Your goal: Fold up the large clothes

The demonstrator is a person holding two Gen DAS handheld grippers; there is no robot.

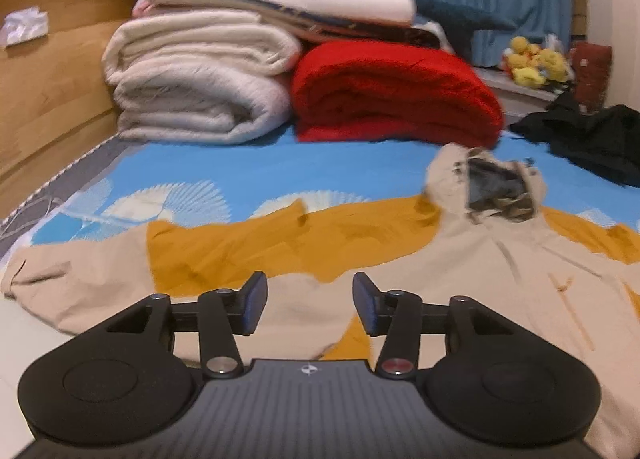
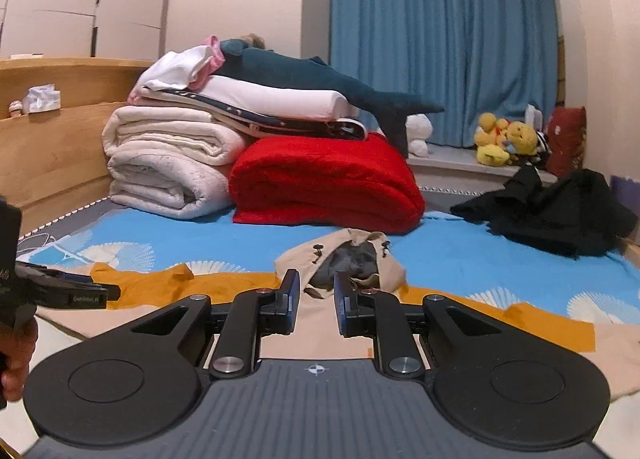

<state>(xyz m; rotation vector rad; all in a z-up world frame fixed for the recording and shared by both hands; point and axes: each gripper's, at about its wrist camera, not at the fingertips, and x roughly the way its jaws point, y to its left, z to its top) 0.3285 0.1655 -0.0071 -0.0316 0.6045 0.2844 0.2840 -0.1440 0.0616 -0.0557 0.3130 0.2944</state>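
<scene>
A beige and mustard hooded jacket (image 1: 256, 247) lies spread flat on the blue patterned bed sheet (image 1: 280, 167), its hood (image 1: 496, 187) pointing toward the far side. My left gripper (image 1: 310, 299) hovers open over the jacket's near edge by the left sleeve, nothing between its pads. In the right wrist view the jacket (image 2: 320, 339) lies under my right gripper (image 2: 317, 299), whose jaws stand a narrow gap apart and empty, aimed at the hood (image 2: 348, 259). The left gripper (image 2: 60, 291) and a hand (image 2: 16, 355) show at that view's left edge.
Folded white quilts (image 1: 200, 79) and a red blanket (image 1: 392, 95) are stacked at the bed's far end, with a plush shark (image 2: 320, 75) on top. A black garment (image 1: 592, 139) lies crumpled at the far right. A wooden headboard (image 1: 48, 71) runs along the left.
</scene>
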